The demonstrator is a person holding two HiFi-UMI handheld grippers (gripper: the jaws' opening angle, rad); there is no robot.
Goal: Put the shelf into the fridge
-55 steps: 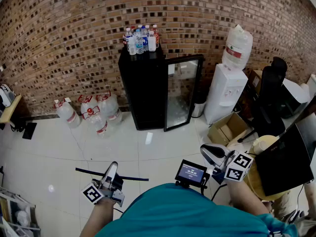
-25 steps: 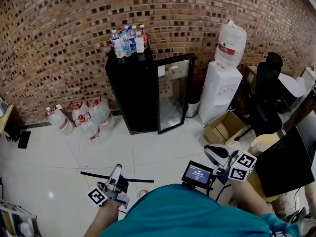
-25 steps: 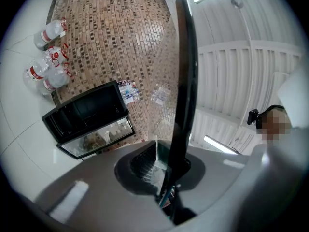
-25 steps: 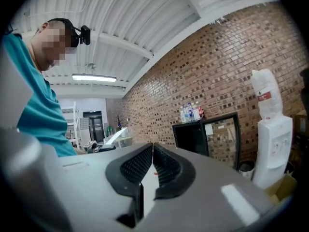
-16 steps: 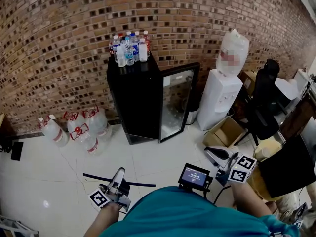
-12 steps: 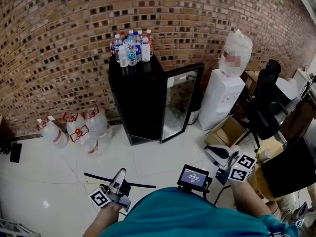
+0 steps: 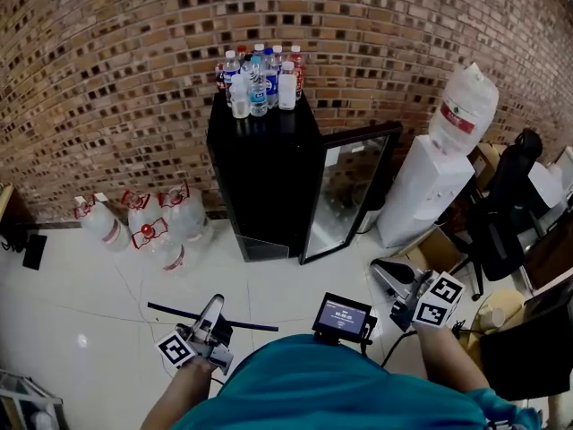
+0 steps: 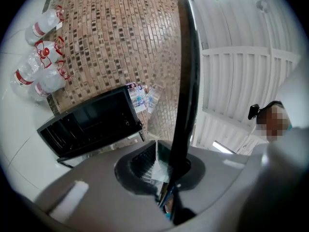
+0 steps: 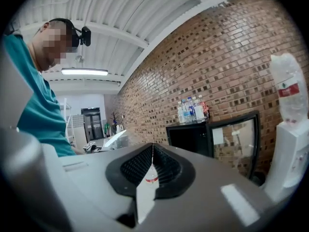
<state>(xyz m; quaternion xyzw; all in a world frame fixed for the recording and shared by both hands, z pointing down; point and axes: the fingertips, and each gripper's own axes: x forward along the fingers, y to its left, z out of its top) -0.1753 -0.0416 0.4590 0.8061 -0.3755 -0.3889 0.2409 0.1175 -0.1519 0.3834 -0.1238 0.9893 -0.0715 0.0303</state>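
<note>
A black fridge (image 7: 264, 177) stands against the brick wall, its glass door (image 7: 345, 200) swung open to the right. The shelf (image 7: 251, 324) is a thin dark panel seen edge-on, held level above the white floor at lower left. My left gripper (image 7: 213, 305) is shut on its middle. In the left gripper view the shelf (image 8: 187, 71) rises as a dark bar out of the closed left gripper (image 8: 169, 166), with the fridge (image 8: 87, 124) beyond. My right gripper (image 7: 378, 270) is shut and empty at lower right. In the right gripper view the right gripper (image 9: 152, 148) faces the fridge (image 9: 190, 139).
Several small bottles (image 7: 260, 74) stand on the fridge top. Large water jugs (image 7: 143, 231) lie on the floor to its left. A water dispenser (image 7: 430, 186), a cardboard box (image 7: 434, 245) and an office chair (image 7: 501, 213) crowd the right. A small screen (image 7: 343, 314) sits at my chest.
The fridge has grown larger and shifted right in the head view as I moved toward it. Both grippers travelled along, the left still holding the shelf.
</note>
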